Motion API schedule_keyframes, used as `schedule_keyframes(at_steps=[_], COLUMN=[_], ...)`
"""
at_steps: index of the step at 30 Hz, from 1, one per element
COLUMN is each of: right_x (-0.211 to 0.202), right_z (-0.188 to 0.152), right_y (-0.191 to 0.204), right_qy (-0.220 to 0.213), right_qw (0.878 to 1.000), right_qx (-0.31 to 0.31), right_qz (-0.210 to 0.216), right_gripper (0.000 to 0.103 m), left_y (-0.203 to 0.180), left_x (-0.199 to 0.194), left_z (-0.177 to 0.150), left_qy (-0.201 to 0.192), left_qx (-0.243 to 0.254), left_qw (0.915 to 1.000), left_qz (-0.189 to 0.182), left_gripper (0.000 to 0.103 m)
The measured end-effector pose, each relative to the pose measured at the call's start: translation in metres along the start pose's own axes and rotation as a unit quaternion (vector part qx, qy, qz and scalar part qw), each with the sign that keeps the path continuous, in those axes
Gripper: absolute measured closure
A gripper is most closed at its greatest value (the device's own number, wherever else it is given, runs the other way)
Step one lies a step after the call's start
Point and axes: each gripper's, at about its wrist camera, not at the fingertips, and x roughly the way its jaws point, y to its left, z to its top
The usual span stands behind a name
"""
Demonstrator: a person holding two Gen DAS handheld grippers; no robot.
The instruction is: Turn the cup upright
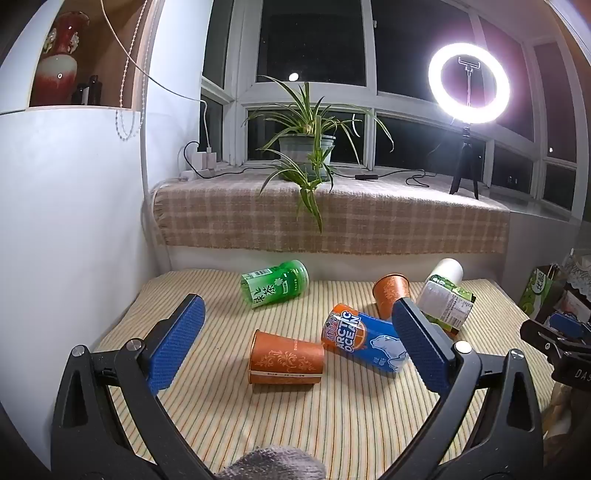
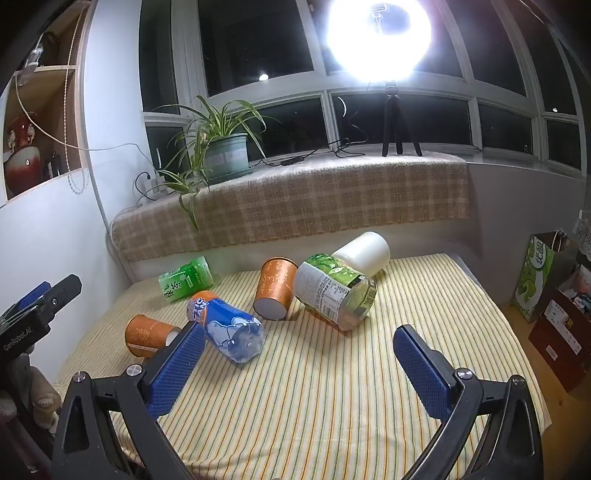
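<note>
Near orange paper cup [image 1: 286, 357] [image 2: 149, 336] lies on its side on the striped tablecloth [image 1: 332, 424] [image 2: 332, 387], near the front-left of the clutter, just left of the Arctic Ocean bottle piece [image 1: 364, 341] [image 2: 227, 326]. Second orange paper cup [image 1: 391, 295] [image 2: 275, 290] is also on its side, farther back, just beside the clear green-label container [image 1: 445, 301] [image 2: 334, 290]. White cup [image 1: 448, 271] [image 2: 364, 253] is tipped over behind that container, touching it. Green tea bottle piece [image 1: 275, 282] [image 2: 186, 278] lies on its side at back left, apart from the rest.

Left gripper [image 1: 297, 345] [image 2: 40, 295]: jaws spread wide, nothing between them, hovering above the near orange cup. Right gripper [image 2: 299, 360] [image 1: 565, 326]: jaws also spread, empty, over bare cloth in front of the clutter.

Background: plaid-covered sill [image 1: 332, 218] [image 2: 314, 199] with potted spider plant [image 1: 306, 147] [image 2: 221, 147] and lit ring light [image 1: 469, 83] [image 2: 378, 35] on a tripod. Red vase [image 1: 59, 62] [image 2: 18, 158] in the wall niche at left.
</note>
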Motion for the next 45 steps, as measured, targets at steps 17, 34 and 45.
schedule_keyframes(at_steps=[17,34,45], right_x=[0.0,0.0001,-0.0006], right_z=[-0.0006,-0.0004,0.0005], right_y=[-0.0016,-0.0018,-0.0016], right_qy=[0.0,0.0,0.001], right_qw=[1.0,1.0,1.0], right_qx=[0.001,0.0,0.0], right_qz=[0.001,0.001,0.001], right_gripper=[0.0,0.0,0.0], left_y=[0.0002,0.0002,0.0027], left_x=[0.0005,0.0008,0.0031], left_z=[0.0002,0.0001,-0.0065], left_qy=[0.005,0.005,0.005], left_qx=[-0.001,-0.001,0.0], left_qw=[1.0,1.0,1.0], left_qz=[0.0,0.0,0.0], left_gripper=[0.0,0.0,0.0])
